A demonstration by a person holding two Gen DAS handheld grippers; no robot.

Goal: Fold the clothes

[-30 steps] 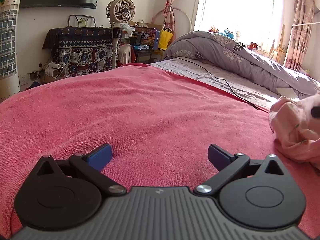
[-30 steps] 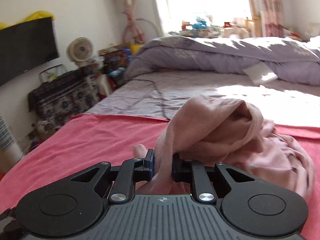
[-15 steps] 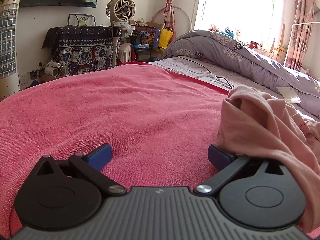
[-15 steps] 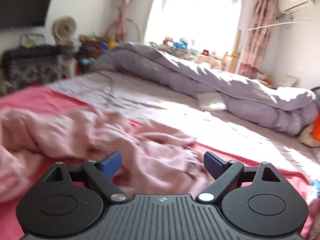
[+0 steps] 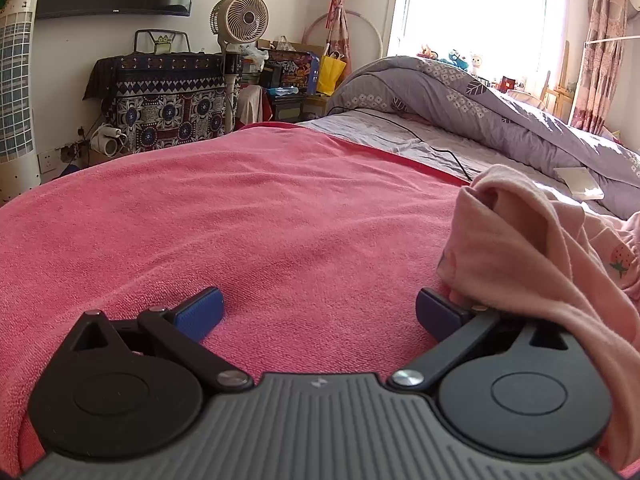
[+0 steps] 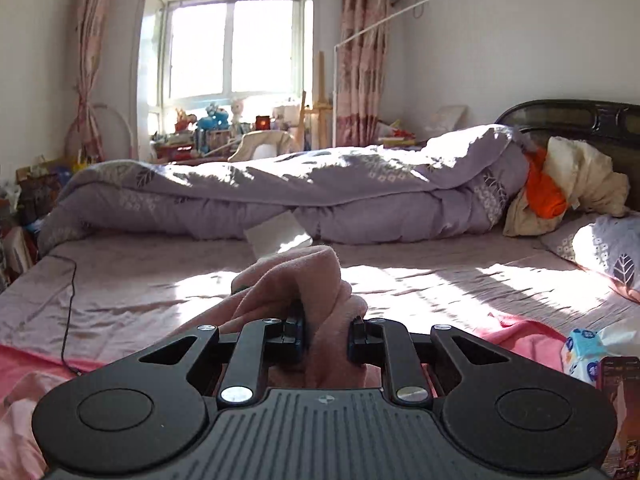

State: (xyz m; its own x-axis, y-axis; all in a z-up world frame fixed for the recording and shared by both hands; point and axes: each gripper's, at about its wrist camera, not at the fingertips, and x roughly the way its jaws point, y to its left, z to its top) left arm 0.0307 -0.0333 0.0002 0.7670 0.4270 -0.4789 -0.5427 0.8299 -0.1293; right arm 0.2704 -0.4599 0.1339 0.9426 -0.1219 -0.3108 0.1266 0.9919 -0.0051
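Observation:
A pale pink garment with a small strawberry print lies bunched on the pink towel at the right of the left wrist view, draped over my left gripper's right finger. My left gripper is open and low over the towel, with nothing between its pads. My right gripper is shut on a bunched fold of the pink garment, which rises in a lump in front of its pads. More of the garment hangs at the lower left of the right wrist view.
A rolled grey-purple duvet lies across the far side of the bed. A black cable runs over the grey sheet. A white paper lies by the duvet. Pillows sit at the headboard. A fan and cluttered furniture line the wall.
My right gripper let go of the garment, swung right toward the headboard side, then shut on a new fold. The garment came to lie over my left gripper's right finger. The left gripper stayed open and still.

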